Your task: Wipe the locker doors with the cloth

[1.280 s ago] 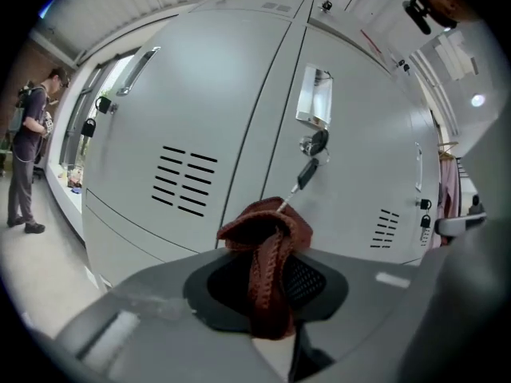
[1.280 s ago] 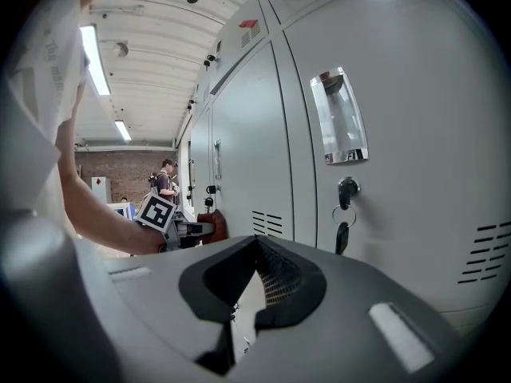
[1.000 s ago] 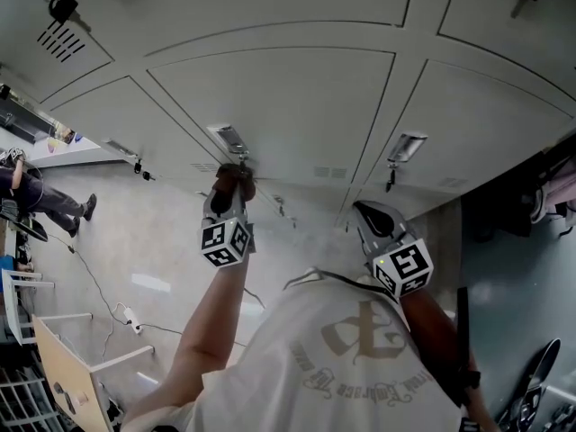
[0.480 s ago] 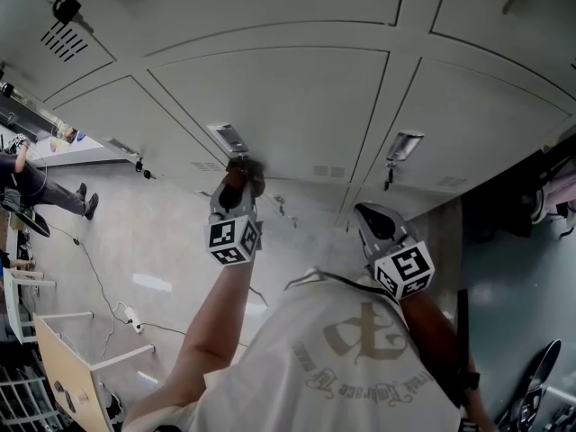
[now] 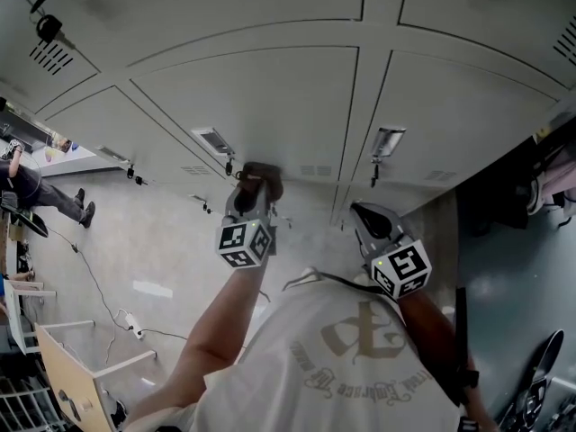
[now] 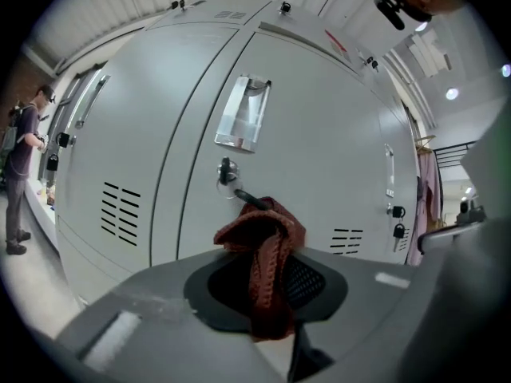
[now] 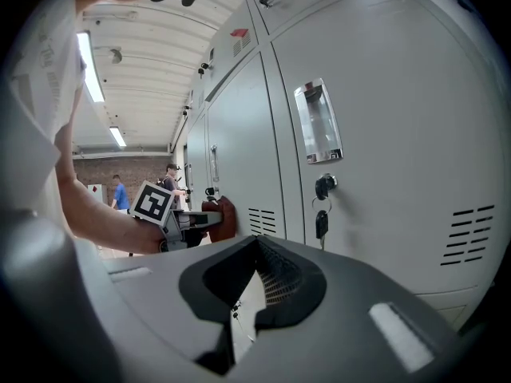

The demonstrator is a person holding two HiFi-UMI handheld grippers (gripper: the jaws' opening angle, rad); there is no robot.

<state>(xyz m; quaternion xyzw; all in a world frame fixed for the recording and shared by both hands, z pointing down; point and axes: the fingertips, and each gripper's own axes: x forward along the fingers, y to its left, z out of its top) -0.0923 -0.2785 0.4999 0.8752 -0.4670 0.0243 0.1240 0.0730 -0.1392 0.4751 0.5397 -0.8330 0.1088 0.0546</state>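
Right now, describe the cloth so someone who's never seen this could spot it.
Look at the wall of grey locker doors. At one door, just below its keyed lock, the left tongs pinch a bunched cloth. It is the only reddish-brown, knitted thing among plain grey metal.

Soft, even indoor light; ceiling strip lamps glow in the right gripper view. Pale locker doors show little glare. Strong fisheye bending, dark vignetted corners, blurred near foreground.
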